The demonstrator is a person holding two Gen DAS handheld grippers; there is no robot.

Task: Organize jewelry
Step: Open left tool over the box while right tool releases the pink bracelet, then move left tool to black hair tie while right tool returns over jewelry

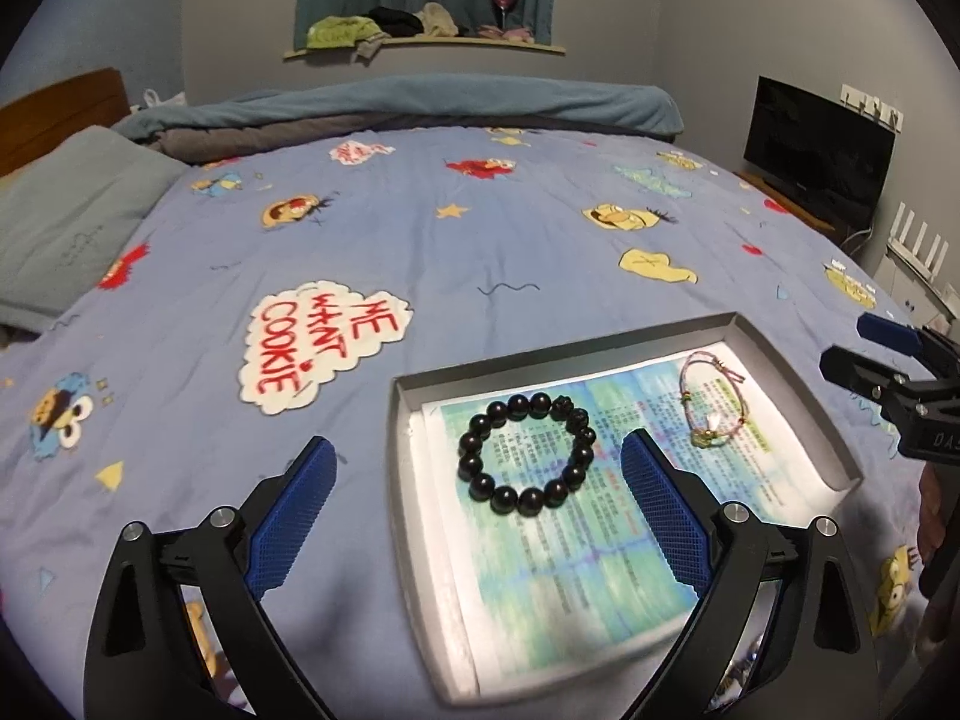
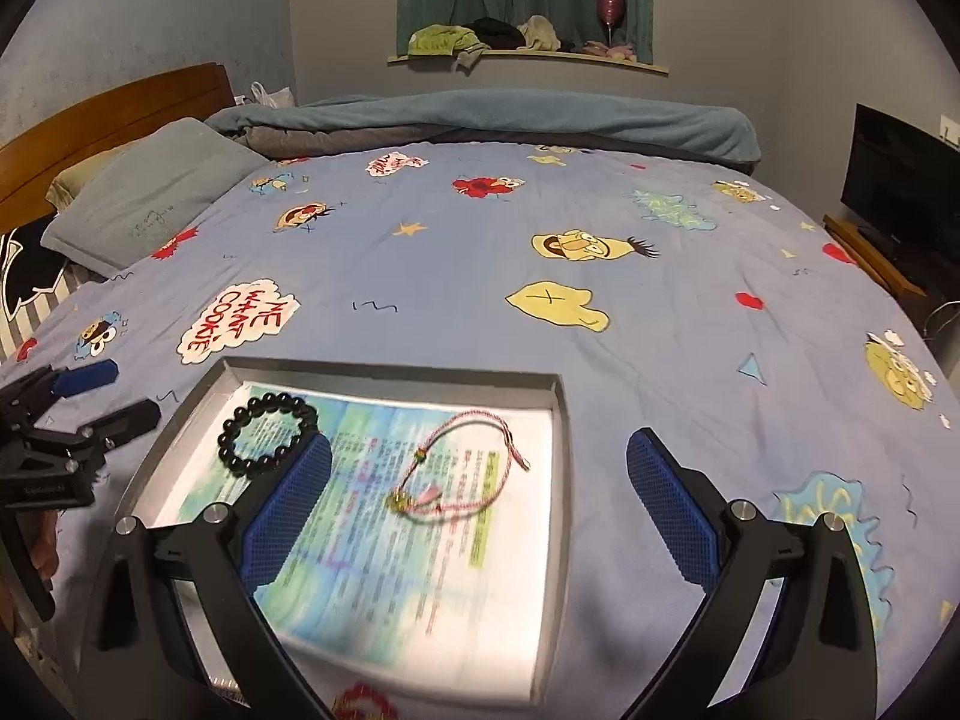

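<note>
A shallow grey tray (image 1: 402, 420) (image 2: 558, 396) lies on the bed, lined with a printed paper sheet (image 1: 576, 540). On the sheet rest a black bead bracelet (image 1: 470, 467) (image 2: 225, 441) and a pink cord bracelet with a small gold charm (image 1: 703, 437) (image 2: 474, 420), apart from each other. My left gripper (image 1: 480, 444) (image 2: 133, 391) hangs open above the black bracelet with nothing between its fingers. My right gripper (image 2: 480, 441) (image 1: 852, 343) is open over the pink cord bracelet, which no pad touches.
The tray sits on a blue cartoon-print bedspread (image 1: 480, 252). A grey pillow (image 1: 72, 222) and a wooden headboard (image 2: 90, 120) lie at the left, and a rolled blanket (image 1: 456, 102) lies along the far edge. A dark TV (image 1: 816, 150) stands at the right.
</note>
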